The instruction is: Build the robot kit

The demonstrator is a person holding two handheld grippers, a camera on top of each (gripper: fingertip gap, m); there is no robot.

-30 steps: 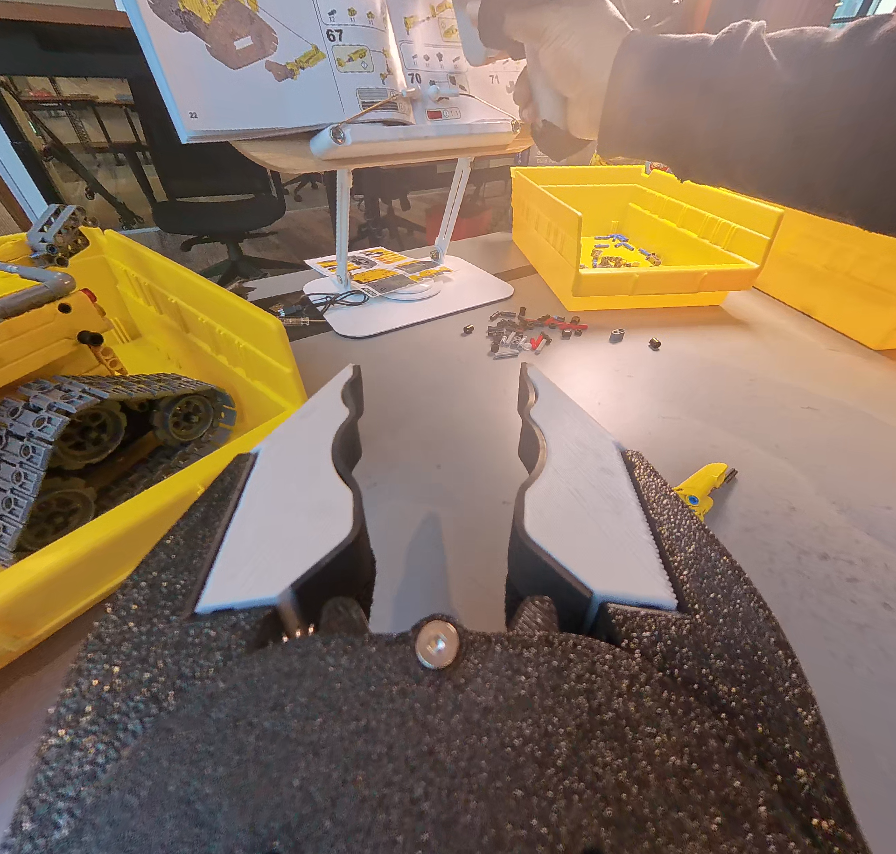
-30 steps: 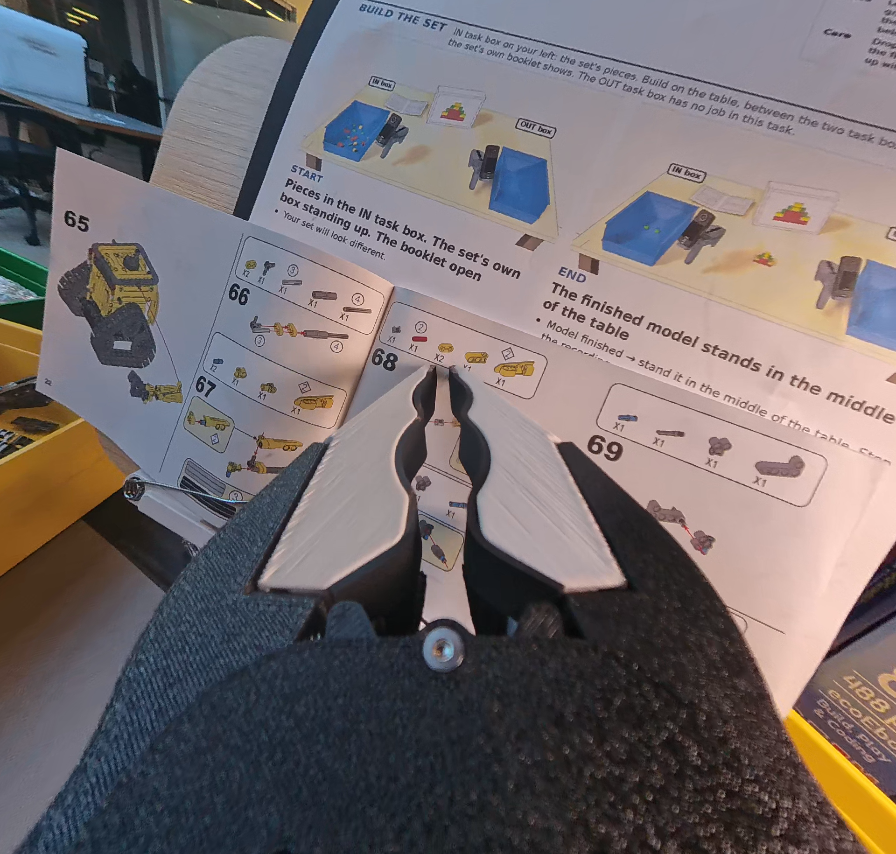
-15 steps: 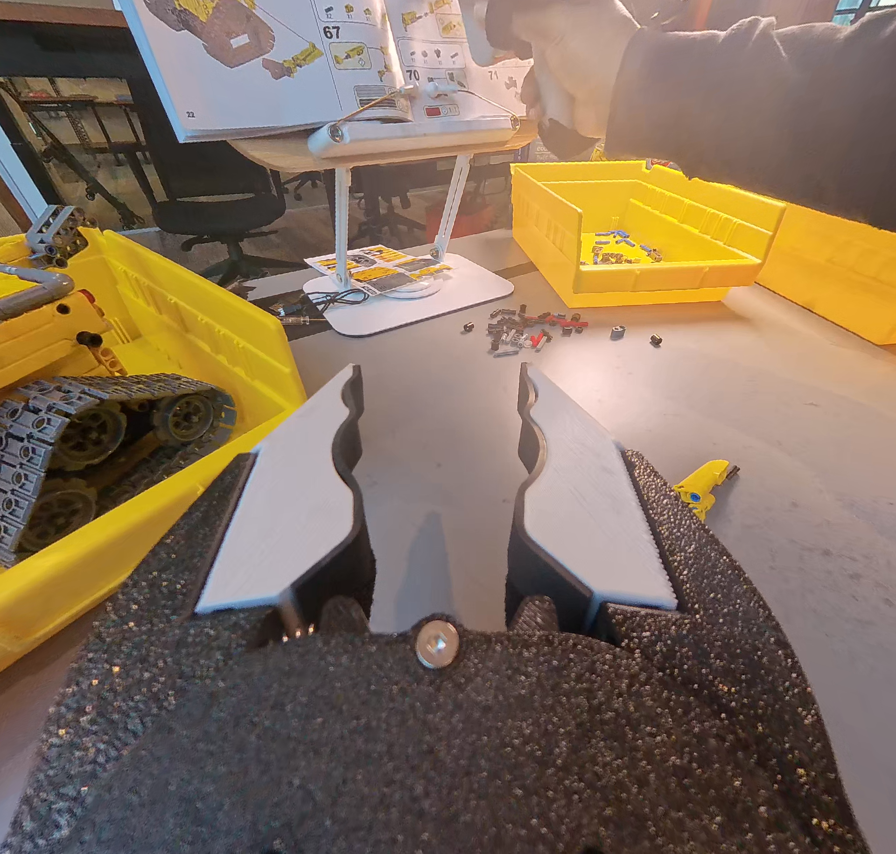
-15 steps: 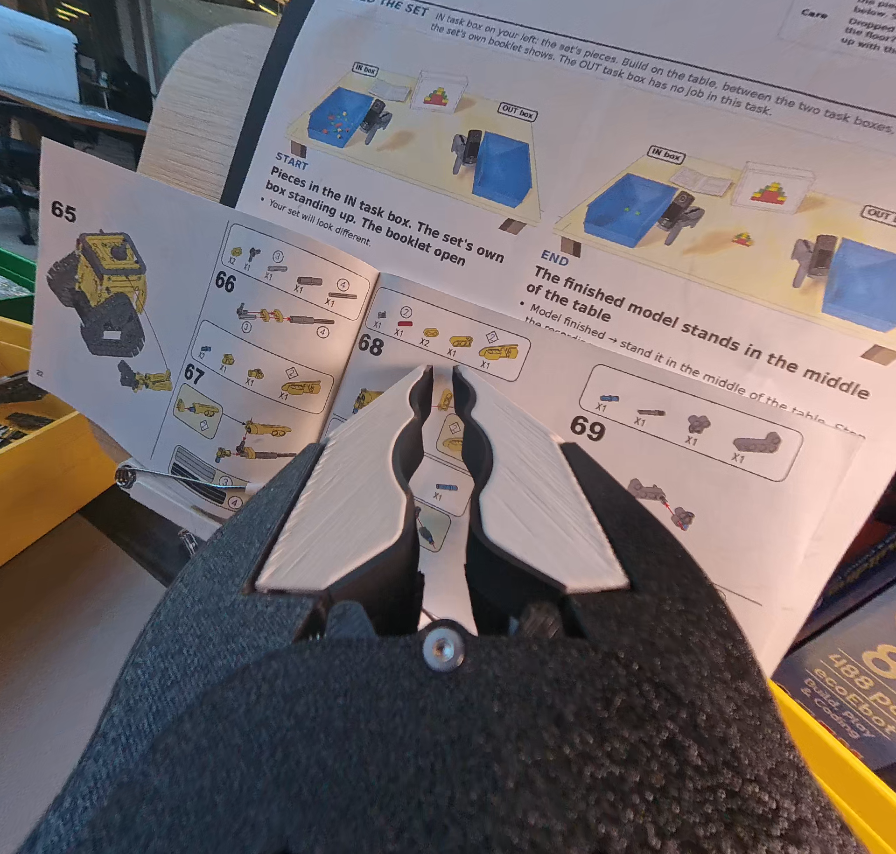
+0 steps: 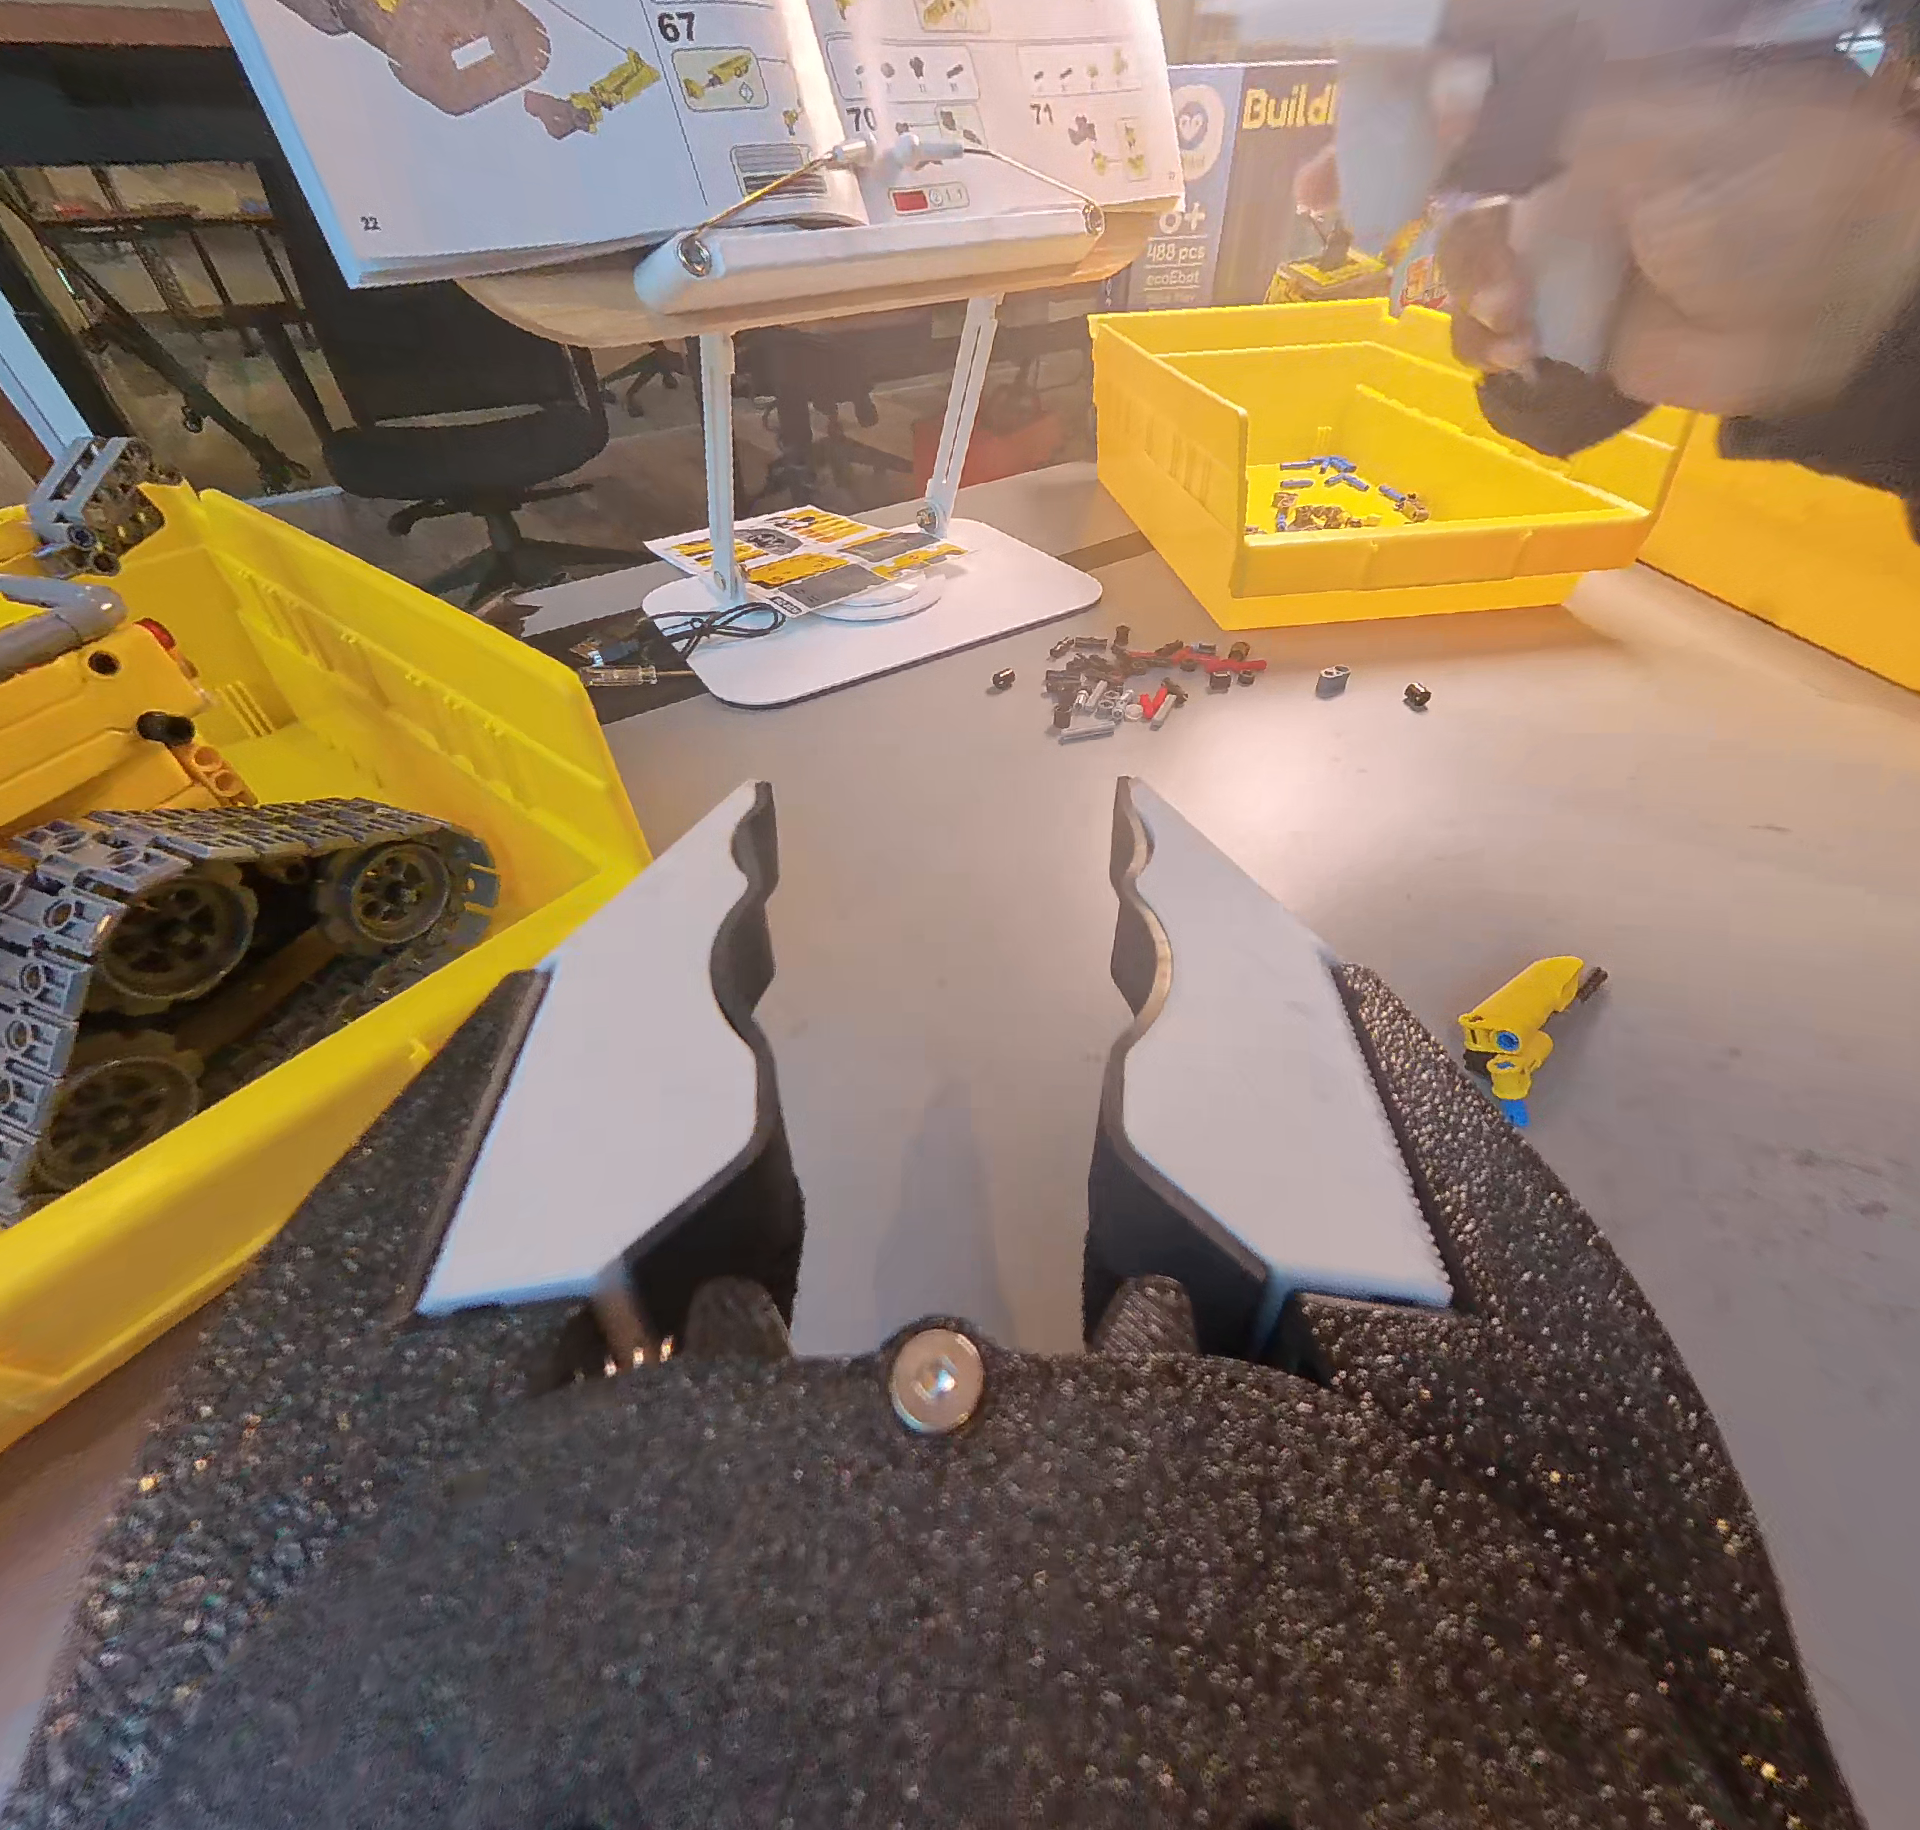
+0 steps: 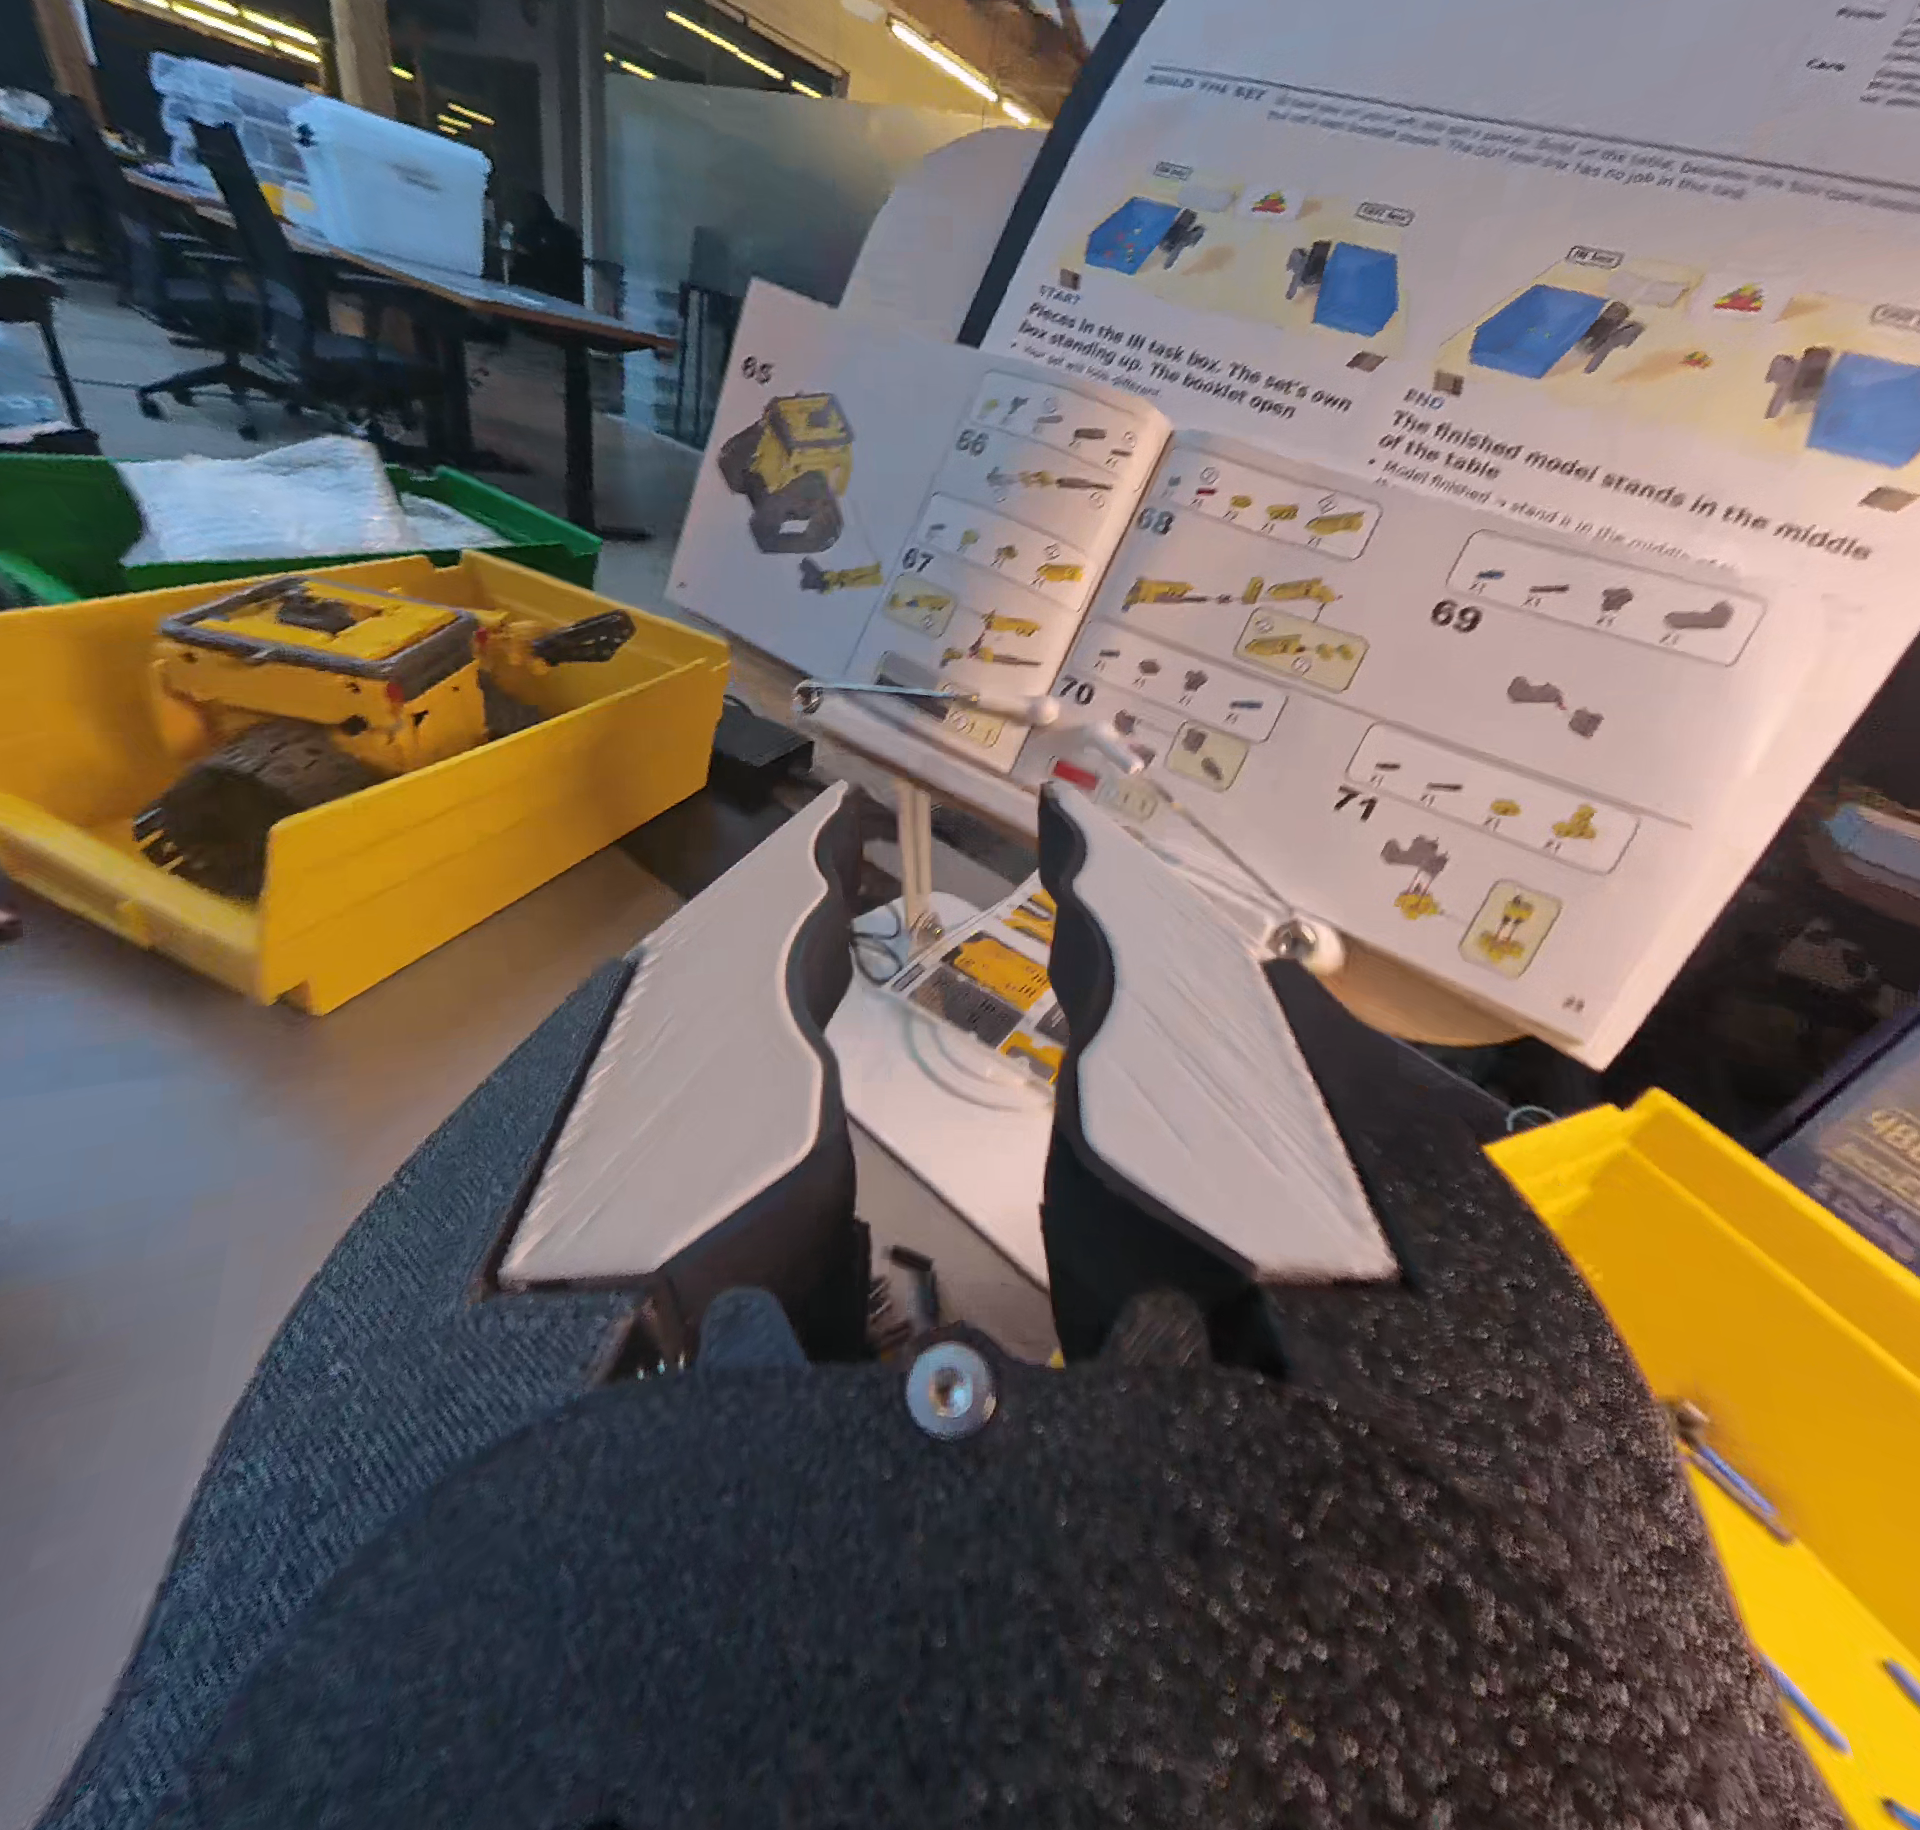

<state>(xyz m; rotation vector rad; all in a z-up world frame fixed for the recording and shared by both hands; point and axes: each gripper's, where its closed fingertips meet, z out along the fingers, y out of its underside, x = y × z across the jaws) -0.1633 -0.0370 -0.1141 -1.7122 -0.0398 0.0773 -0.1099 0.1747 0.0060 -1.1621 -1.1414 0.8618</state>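
My left gripper (image 5: pixel 940 793) is open and empty, low over the grey table (image 5: pixel 1558 845). A small yellow and blue brick assembly (image 5: pixel 1519 1024) lies to its right. A pile of small loose pieces (image 5: pixel 1138 679) lies ahead of it. My right gripper (image 6: pixel 943 804) is open and empty, held in front of the open instruction booklet (image 6: pixel 1247 637) on its white stand (image 6: pixel 914 845). In the left wrist view the booklet (image 5: pixel 727 66) stands at the top. A gloved hand (image 5: pixel 1662 253) holds the right gripper there, blurred, above a yellow bin.
A yellow bin (image 5: pixel 343 700) at the left holds a yellow tracked model (image 5: pixel 208 897); the bin (image 6: pixel 436 845) and model (image 6: pixel 312 679) also show in the right wrist view. A yellow bin (image 5: pixel 1174 450) at the right holds small pieces. A printed sheet (image 6: pixel 1558 274) stands behind the booklet. A green bin (image 6: pixel 62 523) is beyond. There is about 25 cm between the tips of the two grippers.
My right gripper has opened and pulled back from the booklet, down and to the right. My left gripper has stayed open in about the same place.
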